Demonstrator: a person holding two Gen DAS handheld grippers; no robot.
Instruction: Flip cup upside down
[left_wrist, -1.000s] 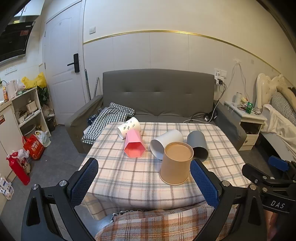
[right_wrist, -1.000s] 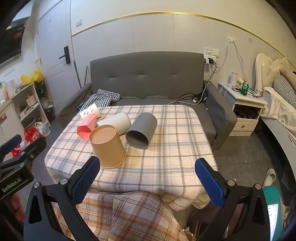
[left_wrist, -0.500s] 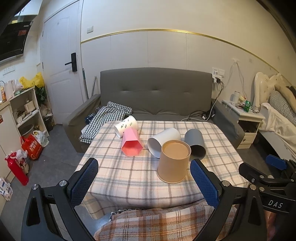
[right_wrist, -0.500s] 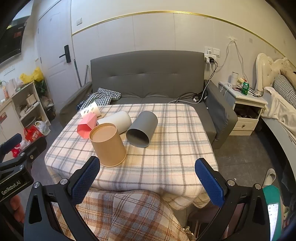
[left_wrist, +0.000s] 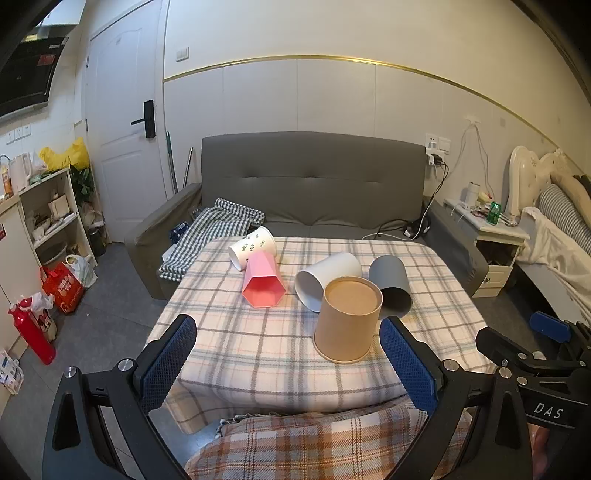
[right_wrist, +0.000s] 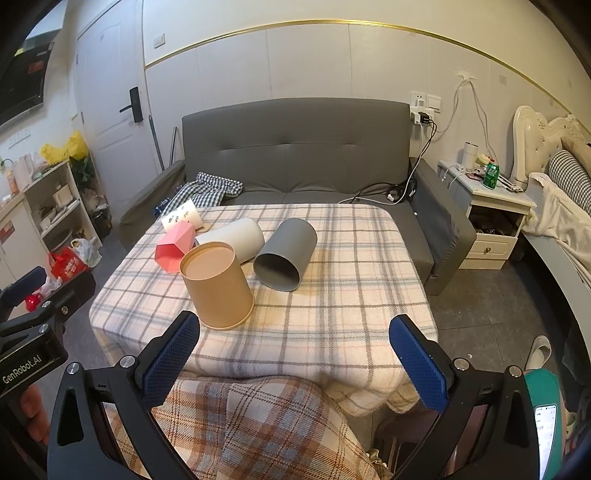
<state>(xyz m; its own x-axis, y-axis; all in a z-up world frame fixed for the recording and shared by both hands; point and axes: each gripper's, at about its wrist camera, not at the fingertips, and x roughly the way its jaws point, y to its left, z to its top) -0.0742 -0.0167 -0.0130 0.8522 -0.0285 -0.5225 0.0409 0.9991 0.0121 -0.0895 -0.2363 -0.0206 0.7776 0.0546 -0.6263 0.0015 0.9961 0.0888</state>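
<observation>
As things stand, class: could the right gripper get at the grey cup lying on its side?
Probably yes. The right gripper is open and empty, and bare plaid cloth lies between it and the grey cup. The brown cup stands off to the left.

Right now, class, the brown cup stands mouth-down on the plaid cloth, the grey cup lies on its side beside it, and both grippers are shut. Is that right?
One thing is wrong: both grippers are open and empty. The left gripper shows this in the left wrist view, the right gripper in the right wrist view. The brown cup does stand mouth-down on the plaid cloth, the grey cup on its side.
</observation>
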